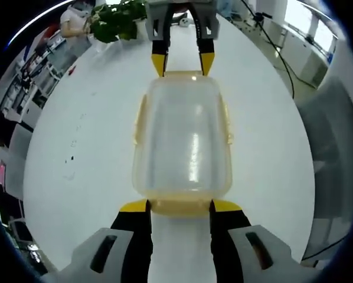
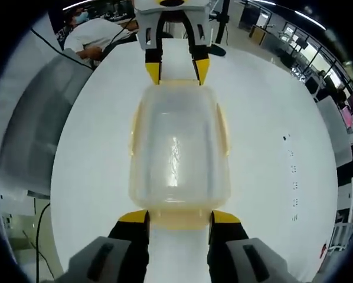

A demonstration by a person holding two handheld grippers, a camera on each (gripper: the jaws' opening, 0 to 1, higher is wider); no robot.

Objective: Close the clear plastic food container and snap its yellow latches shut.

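The clear plastic container (image 1: 182, 141) (image 2: 177, 147) lies lengthwise on the white table (image 1: 88, 153) with its lid on. Pale yellow latches show on its long sides (image 1: 140, 121) (image 2: 224, 130) and at both ends. My left gripper (image 1: 180, 206) is open, and the near end latch (image 1: 180, 207) sits between its yellow tips. At the opposite end, my right gripper (image 2: 179, 217) is open in the same way around the other end latch (image 2: 179, 219). Each gripper shows at the far end in the other's view: the right gripper (image 1: 182, 63) and the left gripper (image 2: 177, 71).
A potted plant (image 1: 114, 20) stands at the table's far edge, with a person (image 1: 76, 17) behind it. A grey chair (image 1: 336, 147) (image 2: 35, 118) stands beside the table. A person in a white shirt (image 2: 97, 35) sits past the other end. Bare tabletop (image 2: 271, 177) surrounds the container.
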